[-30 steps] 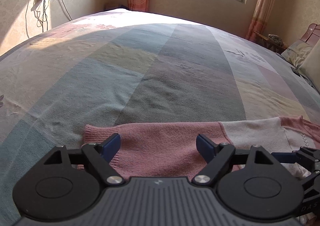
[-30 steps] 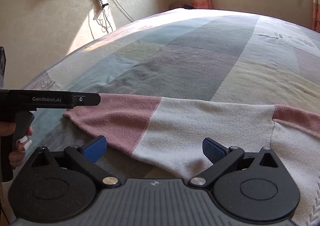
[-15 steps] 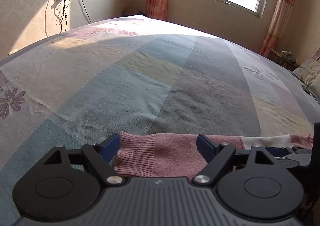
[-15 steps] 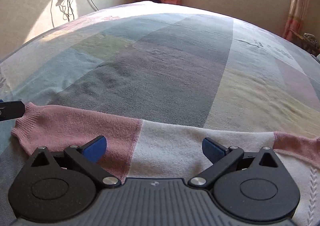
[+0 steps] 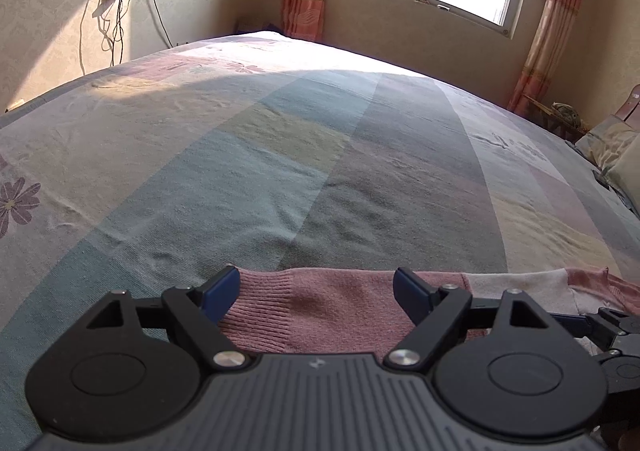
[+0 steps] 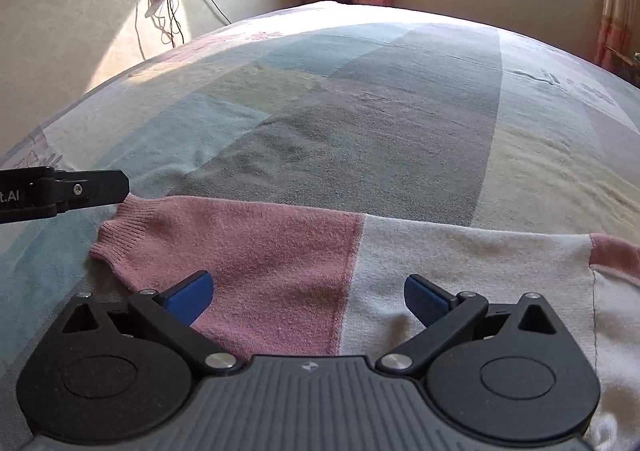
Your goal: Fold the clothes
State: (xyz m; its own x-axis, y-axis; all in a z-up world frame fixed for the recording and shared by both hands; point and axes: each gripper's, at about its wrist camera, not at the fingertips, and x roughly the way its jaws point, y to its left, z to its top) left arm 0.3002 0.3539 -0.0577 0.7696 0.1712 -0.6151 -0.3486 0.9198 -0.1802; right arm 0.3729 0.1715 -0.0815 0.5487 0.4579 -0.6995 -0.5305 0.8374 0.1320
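Two grippers hang over one sleeve of a pink-and-cream sweater that lies flat on the striped bedspread, at the near edge of the bed. What the coming move seems to turn on is the sleeve's long axis: it runs crosswise to both tools, from the ribbed cuff on the left, through the pink forearm, to the cream upper part that joins the body on the right. Neither tool therefore looks along the sleeve; each looks across it. The left gripper is the nearer to the free end, its blue pads standing wide apart on either side of the cuff and touching nothing that I can make out, so it holds nothing. In the right wrist view its black finger shows at the left border, with its tip just at the cuff's far corner. The right gripper sits further up the sleeve, jaws likewise spread wide and empty, and straddles the line where pink meets cream. Both tools tilt downward toward the cloth and the far side of the bed. I judge the left hand better placed to lift the cuff and carry it rightward over the body, while the right could pin the fold line.
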